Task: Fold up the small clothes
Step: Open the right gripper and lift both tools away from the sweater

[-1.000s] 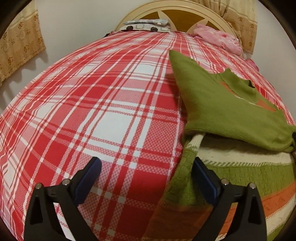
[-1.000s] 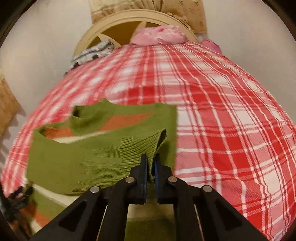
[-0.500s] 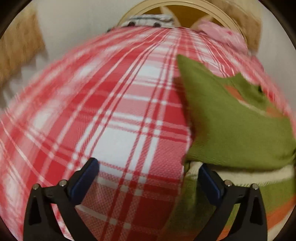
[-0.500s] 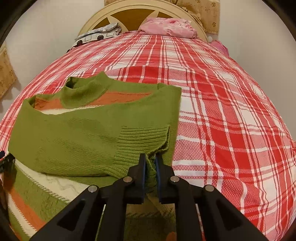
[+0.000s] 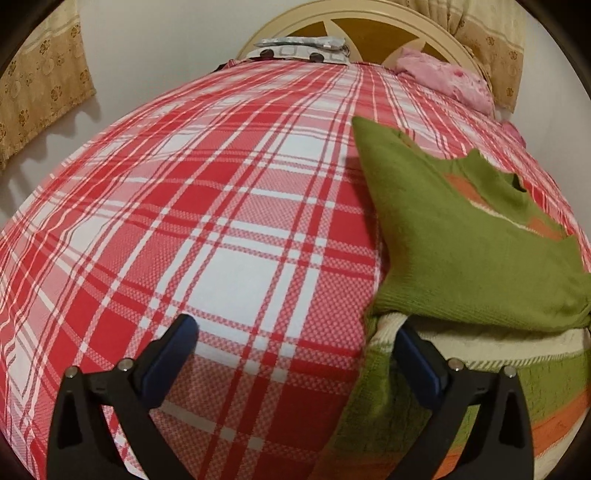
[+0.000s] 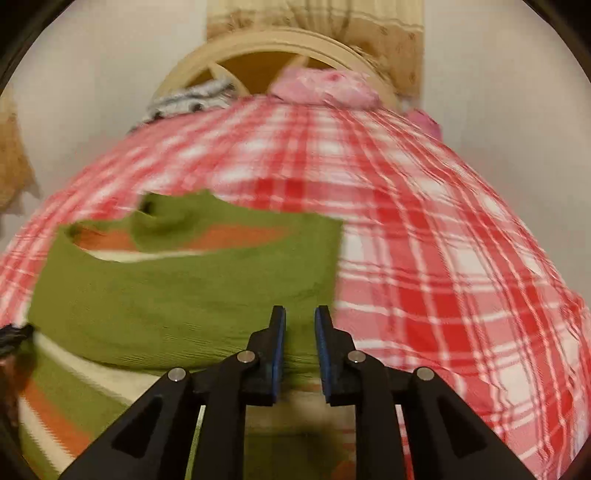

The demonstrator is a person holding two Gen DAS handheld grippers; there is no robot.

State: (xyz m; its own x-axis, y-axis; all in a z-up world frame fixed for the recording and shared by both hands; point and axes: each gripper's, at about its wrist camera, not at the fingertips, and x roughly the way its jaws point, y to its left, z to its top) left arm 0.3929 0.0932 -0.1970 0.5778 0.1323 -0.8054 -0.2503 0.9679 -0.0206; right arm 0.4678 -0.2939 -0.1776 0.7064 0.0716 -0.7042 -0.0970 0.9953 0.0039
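Observation:
A small green sweater (image 5: 461, 251) with orange and cream stripes lies on the red plaid bed, its sleeves folded across the chest. It also shows in the right wrist view (image 6: 177, 291). My left gripper (image 5: 295, 336) is wide open over the bedspread; its right finger (image 5: 417, 354) is at the sweater's left edge. My right gripper (image 6: 299, 321) is slightly open and empty, just above the folded sleeve near the sweater's right edge. The right wrist view is motion-blurred.
The red plaid bedspread (image 5: 221, 229) stretches left of the sweater and also to its right (image 6: 443, 277). A pink cloth (image 5: 447, 81) and a patterned grey item (image 5: 303, 46) lie by the cream headboard (image 5: 369, 22). Curtains hang at both sides.
My right gripper has opened and let go of the sleeve cuff, which now lies across the sweater; the gripper has lifted back. My left gripper stayed open with little movement.

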